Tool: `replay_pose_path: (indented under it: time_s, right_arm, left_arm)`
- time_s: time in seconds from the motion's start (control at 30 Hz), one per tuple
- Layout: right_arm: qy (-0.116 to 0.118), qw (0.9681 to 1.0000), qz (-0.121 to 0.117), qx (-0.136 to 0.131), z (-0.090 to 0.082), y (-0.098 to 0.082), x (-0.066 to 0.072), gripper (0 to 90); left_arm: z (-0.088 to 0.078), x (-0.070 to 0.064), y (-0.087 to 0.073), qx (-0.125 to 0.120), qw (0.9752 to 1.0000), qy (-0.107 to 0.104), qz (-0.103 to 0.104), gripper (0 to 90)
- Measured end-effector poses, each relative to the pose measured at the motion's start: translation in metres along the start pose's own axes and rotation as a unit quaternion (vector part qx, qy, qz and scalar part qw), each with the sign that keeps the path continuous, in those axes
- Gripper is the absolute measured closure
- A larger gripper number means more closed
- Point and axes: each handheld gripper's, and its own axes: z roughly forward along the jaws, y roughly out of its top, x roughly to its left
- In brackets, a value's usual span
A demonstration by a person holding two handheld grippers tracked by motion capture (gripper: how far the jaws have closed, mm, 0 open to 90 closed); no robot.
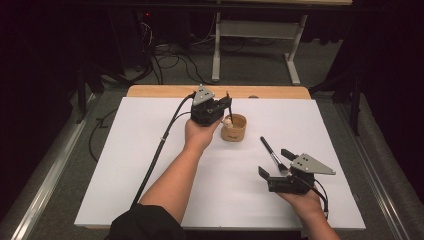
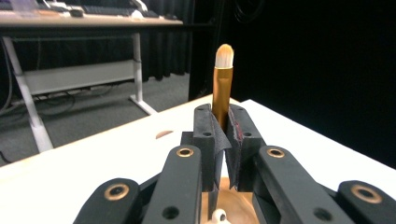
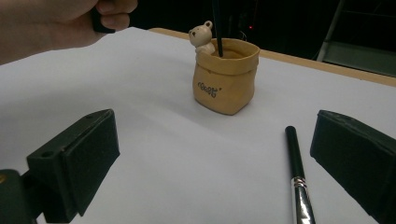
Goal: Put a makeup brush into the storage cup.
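My left gripper (image 1: 227, 102) is shut on a makeup brush (image 2: 222, 79), whose gold ferrule and pale bristles stand up past the pads (image 2: 206, 135). The brush's black handle (image 3: 217, 28) reaches down into a tan pot (image 1: 234, 128) that has a small bear figure (image 3: 201, 35) on its rim. A second brush (image 1: 272, 155), black with a silver ferrule, lies flat on the white mat. My right gripper (image 1: 275, 162) rests open at its near end, and the brush (image 3: 295, 158) lies close to one jaw. The pot (image 3: 225, 84) stands beyond those jaws.
A white mat (image 1: 150, 150) covers the wooden table (image 1: 165, 91), and the pot sits near its middle back. Cables trail from both grippers toward the front. A white-legged desk (image 1: 216, 50) and floor cables lie beyond the table.
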Motion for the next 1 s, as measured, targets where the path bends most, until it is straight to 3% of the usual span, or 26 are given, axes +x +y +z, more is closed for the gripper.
replay_pose_path:
  time_s: [0.53, 1.0]
  right_arm:
    - [0.003, 1.0, -0.001, 0.0, 0.0, 0.0, 0.001, 3.2]
    - [0.006, 1.0, 0.0, 0.001, 0.0, 0.0, 0.002, 3.4]
  left_arm:
    - [0.009, 0.0, -0.011, 0.018, 0.9996, 0.007, -0.019, 83.3]
    - [0.013, -0.001, -0.018, 0.039, 0.9991, 0.015, -0.006, 83.0]
